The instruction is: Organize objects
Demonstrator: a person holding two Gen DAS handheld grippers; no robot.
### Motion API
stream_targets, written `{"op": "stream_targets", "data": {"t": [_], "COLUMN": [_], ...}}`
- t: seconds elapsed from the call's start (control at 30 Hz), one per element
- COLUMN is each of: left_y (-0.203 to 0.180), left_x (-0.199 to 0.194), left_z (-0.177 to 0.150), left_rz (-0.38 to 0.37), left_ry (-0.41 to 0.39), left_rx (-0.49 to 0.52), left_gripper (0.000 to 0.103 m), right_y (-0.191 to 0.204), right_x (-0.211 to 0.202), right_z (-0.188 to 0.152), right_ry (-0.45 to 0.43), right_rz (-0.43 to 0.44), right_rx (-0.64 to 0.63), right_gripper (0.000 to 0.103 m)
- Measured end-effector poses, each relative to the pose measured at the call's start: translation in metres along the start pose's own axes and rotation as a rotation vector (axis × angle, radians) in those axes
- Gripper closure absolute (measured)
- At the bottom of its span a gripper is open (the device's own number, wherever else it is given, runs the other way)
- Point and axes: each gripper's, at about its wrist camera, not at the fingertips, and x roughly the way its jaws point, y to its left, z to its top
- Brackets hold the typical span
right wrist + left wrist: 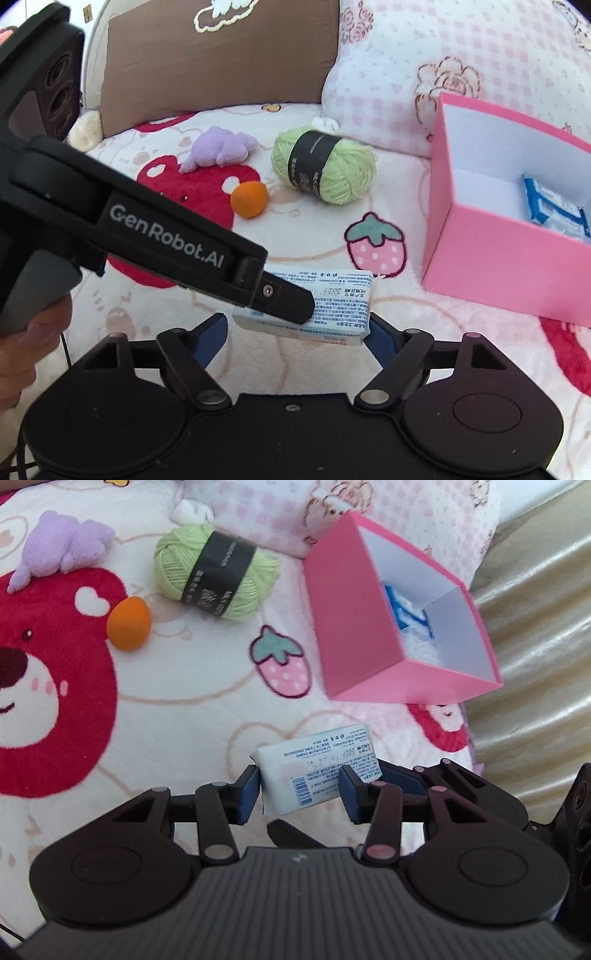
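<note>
The left gripper (pixel 299 790) clamps the white tissue pack (pixel 317 768) across its short side above the blanket (pixel 184 701), while the right gripper (pixel 295 332) stands open around it, apparently not pressing, the pink box (pixel 498 266) lying to the right.

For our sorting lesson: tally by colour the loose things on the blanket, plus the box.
Pink: 1, the box
Green: 1, the yarn ball
Purple: 1, the plush toy
Orange: 1, the sponge egg
White: 1, the tissue pack
Total: 5
</note>
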Motion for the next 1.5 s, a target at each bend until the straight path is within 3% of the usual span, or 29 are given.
{"op": "stream_targets", "data": {"t": [0.23,0.63,1.5], "left_y": [-0.017,-0.028,-0.061], "left_x": [-0.023,-0.042,-0.090], "left_z": [-0.002,-0.001,0.006], "left_rz": [-0.009,-0.032,-0.046], "left_ry": [-0.055,-0.054,-0.085], "left_rx": [0.016,0.025,0.150], "left_gripper": [0.059,0.059,0.057], "right_y": [0.006,0.017,0.033], "right_x": [-0.019,-0.035,-0.078], "right_z": [0.007,0.021,0.047], "right_ry": [-0.014,0.000,-0.017], "right_rz": [-0.041,-0.117,-0.137], "right_rx": [-0.045,-0.047,-0.088], "right_gripper": [0.018,0.019,0.019]}}
